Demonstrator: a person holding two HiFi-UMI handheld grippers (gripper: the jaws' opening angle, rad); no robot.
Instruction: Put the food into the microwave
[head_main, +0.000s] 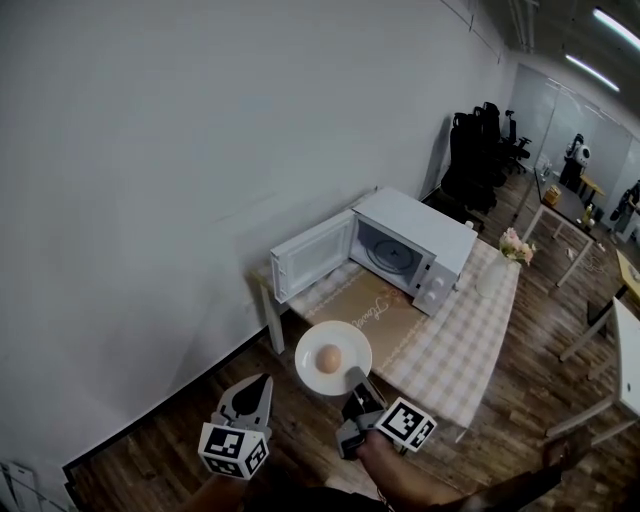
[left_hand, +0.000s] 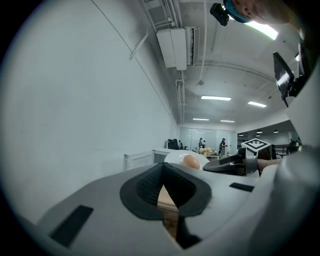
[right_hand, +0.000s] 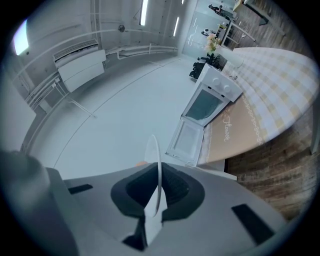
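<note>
A white plate (head_main: 333, 357) carries a round tan piece of food (head_main: 328, 358). It hangs in the air short of the table's near edge. My right gripper (head_main: 357, 379) is shut on the plate's near rim; in the right gripper view the plate (right_hand: 155, 165) stands edge-on between the pads. The white microwave (head_main: 415, 240) sits on the table with its door (head_main: 312, 255) swung open to the left and its cavity showing. My left gripper (head_main: 262, 382) is left of the plate, shut and holding nothing. In the left gripper view the food (left_hand: 190, 161) shows past the closed jaws.
The table (head_main: 470, 330) has a checked cloth and a tan mat (head_main: 375, 315) in front of the microwave. A vase of flowers (head_main: 510, 250) stands to the microwave's right. A white wall runs behind. Office chairs (head_main: 475, 150) and other desks (head_main: 625, 350) stand farther off.
</note>
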